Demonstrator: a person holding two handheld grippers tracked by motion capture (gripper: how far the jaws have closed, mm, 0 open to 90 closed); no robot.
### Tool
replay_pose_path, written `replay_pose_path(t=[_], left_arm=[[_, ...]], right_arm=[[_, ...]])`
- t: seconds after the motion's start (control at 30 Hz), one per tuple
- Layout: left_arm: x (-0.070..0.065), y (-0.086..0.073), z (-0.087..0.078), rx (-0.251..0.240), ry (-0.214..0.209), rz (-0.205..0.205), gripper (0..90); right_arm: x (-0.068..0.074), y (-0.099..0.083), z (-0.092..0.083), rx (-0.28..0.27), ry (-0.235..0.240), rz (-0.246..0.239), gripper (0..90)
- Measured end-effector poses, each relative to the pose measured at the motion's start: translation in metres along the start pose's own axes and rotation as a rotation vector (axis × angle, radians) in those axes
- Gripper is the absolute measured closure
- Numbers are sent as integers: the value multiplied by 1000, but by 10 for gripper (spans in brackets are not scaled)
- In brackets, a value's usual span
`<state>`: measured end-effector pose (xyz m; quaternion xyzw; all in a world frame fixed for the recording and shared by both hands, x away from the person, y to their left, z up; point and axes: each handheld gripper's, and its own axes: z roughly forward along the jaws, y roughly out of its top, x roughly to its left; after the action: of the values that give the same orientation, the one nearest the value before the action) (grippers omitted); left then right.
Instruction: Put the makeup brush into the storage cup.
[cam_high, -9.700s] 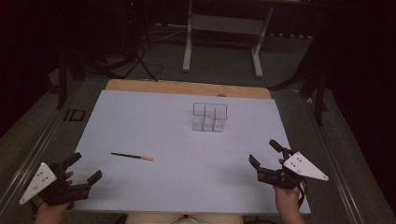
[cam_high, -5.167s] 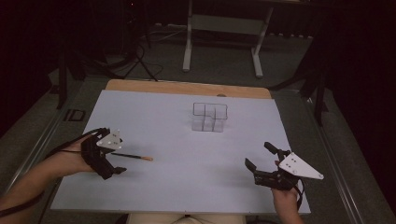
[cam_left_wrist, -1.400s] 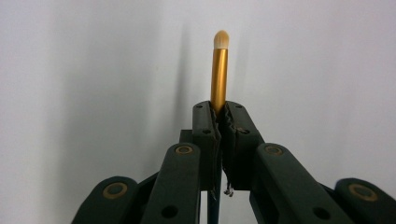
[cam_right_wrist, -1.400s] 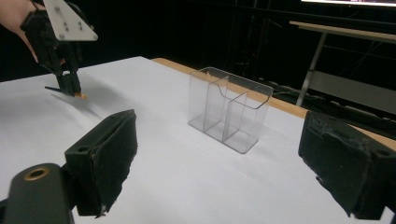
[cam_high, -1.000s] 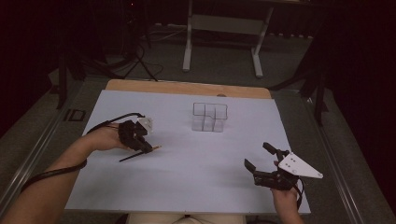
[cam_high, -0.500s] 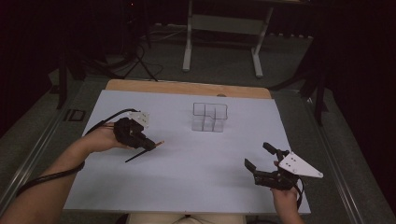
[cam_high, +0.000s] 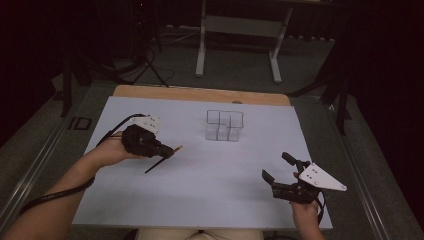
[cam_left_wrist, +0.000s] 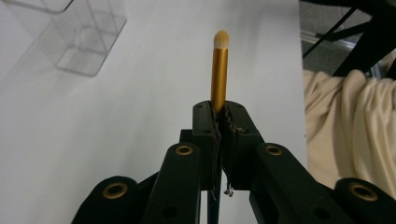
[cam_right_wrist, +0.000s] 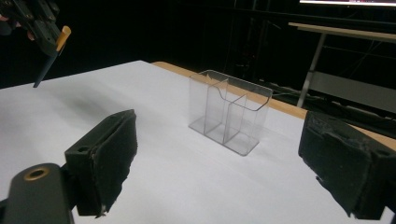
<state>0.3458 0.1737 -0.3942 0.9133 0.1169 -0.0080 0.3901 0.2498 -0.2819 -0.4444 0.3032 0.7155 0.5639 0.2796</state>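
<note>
Since earlier: the brush lay flat on the white table near the left edge; the left gripper has since taken it up and carried it toward the middle, while the right gripper has kept to its corner.

High view: the left gripper (cam_high: 167, 151) hangs over the table (cam_high: 225, 200), clamped on the makeup brush (cam_high: 161, 160), which slants with its dark handle down toward the person and its gold end up toward the clear organizer (cam_high: 224, 125). The organizer stands near, ahead and to the right, apart from the brush. The right gripper (cam_high: 280, 167) rests at the near right, jaws spread, nothing between them.

Left gripper view: the pads are closed tight on the brush just below the gold ferrule (cam_left_wrist: 219, 77); the pale bristle tip (cam_left_wrist: 222, 39) pokes out past the jaws, the handle runs back beneath them. The organizer (cam_left_wrist: 81, 42) sits at the upper left.

Right gripper view: the right gripper's (cam_right_wrist: 233, 177) pads stand wide apart with the organizer (cam_right_wrist: 229, 112) beyond them; the left gripper (cam_right_wrist: 39, 28) holds the brush (cam_right_wrist: 49, 58) aloft at far left.

Handling: light, stiff and thin (a smooth handle, I'd guess slippery). The grip near the ferrule looks sound; squeezing the soft bristles would splay them.

Next, as I judge it: tip the handle down over a compartment.
</note>
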Motion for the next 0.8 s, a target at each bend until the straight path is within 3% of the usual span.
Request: replay_pose_path(t=[0.3,0.47,0.6,0.63,0.7,0.8], left_arm=[[-10,5,3,-120,20,-7,852],[-14,6,3,-194,37,-21,853],[-17,8,3,-239,66,-34,853],[-17,8,3,-250,48,-39,852],[-19,9,3,-277,63,-39,852],[-21,11,2,-313,70,-37,853]], right_arm=[[4,7,-1,-23,-12,-23,117],[6,10,1,-20,18,4,116],[9,15,3,-13,36,2,116],[10,16,4,-5,38,-1,116],[12,19,5,5,35,-11,116],[12,23,7,14,70,24,116]])
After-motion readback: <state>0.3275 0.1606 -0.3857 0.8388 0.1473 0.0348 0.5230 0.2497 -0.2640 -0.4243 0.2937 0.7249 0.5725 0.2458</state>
